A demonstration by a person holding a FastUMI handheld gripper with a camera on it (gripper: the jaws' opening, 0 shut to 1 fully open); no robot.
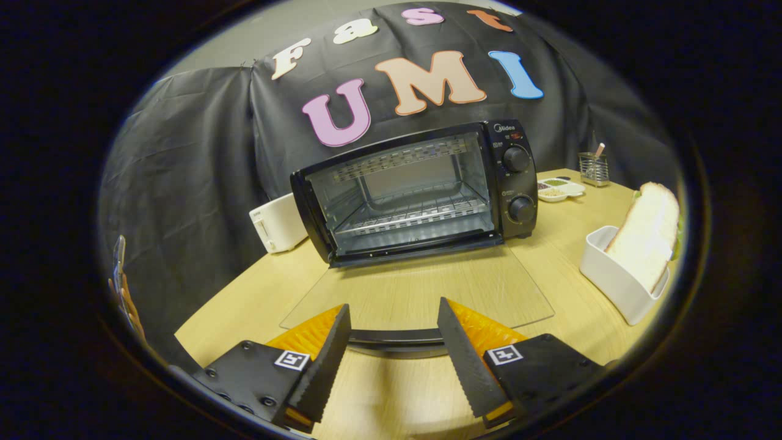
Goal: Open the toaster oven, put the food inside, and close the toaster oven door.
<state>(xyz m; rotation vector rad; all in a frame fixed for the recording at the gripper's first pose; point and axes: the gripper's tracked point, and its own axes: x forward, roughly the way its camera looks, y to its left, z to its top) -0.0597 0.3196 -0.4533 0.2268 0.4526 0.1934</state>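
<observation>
A pale wooden table (568, 269) stands before a creased black cloth wall (201, 159). On it sits the oven (415, 189), a black box with two round knobs on its control panel. Its glass door (421, 287) lies flat open toward the gripper (394, 351), whose fingers are spread, the dark door handle (394, 337) between them; whether they touch it is unclear. Wire racks show inside the oven. Right of the oven, a sandwich (644, 235) leans in a white tray (617, 281). Behind the oven's left side a white toaster (278, 223) is partly hidden. Behind its right, a small sectioned dish (561, 190) and a mesh cup (594, 168).
</observation>
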